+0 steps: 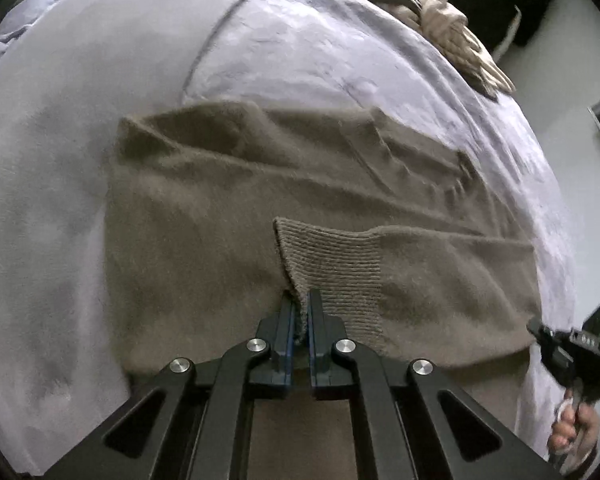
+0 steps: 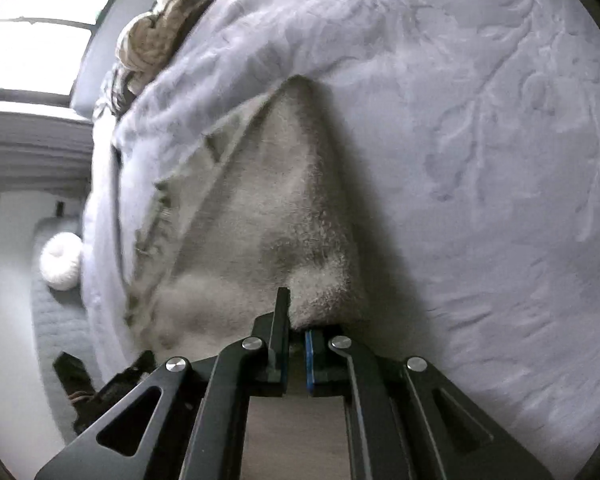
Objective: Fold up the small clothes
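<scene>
A taupe knit sweater [image 1: 236, 208] lies spread on a pale lilac bedspread [image 1: 320, 48]. One sleeve is folded across the body, its ribbed cuff [image 1: 332, 264] toward me. My left gripper [image 1: 302, 304] is shut on the edge of that cuff. In the right wrist view the sweater [image 2: 268, 216] rises in a lifted fold. My right gripper [image 2: 296, 320] is shut on its fuzzy near edge; the right finger is partly hidden by cloth. The right gripper also shows in the left wrist view [image 1: 572, 352], at the sweater's right edge.
A bundle of beige patterned cloth [image 1: 452, 28] lies at the far edge of the bed, also in the right wrist view [image 2: 156, 36]. A white round cushion [image 2: 62, 260] sits on the floor beside the bed. Dark items [image 1: 508, 0] stand beyond the bed.
</scene>
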Motion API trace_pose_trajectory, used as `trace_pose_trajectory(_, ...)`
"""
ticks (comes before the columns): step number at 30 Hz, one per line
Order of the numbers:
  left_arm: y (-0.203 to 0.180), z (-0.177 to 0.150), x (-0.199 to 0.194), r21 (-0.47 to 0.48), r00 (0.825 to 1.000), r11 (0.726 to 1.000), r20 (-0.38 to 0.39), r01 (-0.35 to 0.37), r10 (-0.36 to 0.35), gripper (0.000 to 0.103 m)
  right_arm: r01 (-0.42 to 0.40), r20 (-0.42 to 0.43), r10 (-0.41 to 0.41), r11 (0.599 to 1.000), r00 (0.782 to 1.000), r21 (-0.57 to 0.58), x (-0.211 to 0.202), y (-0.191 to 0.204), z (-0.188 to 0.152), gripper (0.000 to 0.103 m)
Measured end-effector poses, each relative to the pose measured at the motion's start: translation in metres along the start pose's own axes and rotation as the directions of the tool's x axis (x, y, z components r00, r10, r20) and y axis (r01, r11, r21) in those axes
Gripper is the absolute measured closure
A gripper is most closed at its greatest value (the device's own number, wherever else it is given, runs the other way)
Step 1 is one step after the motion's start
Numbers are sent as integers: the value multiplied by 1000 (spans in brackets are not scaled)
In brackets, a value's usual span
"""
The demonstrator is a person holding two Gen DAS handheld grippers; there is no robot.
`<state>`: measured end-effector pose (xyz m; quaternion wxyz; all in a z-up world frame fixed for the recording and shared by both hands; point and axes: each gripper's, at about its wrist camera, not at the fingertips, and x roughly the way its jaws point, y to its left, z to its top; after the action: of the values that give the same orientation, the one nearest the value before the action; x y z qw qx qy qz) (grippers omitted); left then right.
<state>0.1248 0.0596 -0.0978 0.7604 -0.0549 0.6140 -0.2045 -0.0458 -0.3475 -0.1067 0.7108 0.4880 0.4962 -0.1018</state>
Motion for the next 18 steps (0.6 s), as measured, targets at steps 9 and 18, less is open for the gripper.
trace_pose_trajectory(9, 2, -14, 3, 40, 995, 994, -3, -97, 97, 96, 45, -77, -58, 987, 995, -155, -17, 10, -20, 54)
trace_pose_trajectory(18, 14, -5, -24, 38, 990, 990, 34, -139, 138, 96, 41, 103, -26, 987, 994, -156, -37, 9, 32, 35)
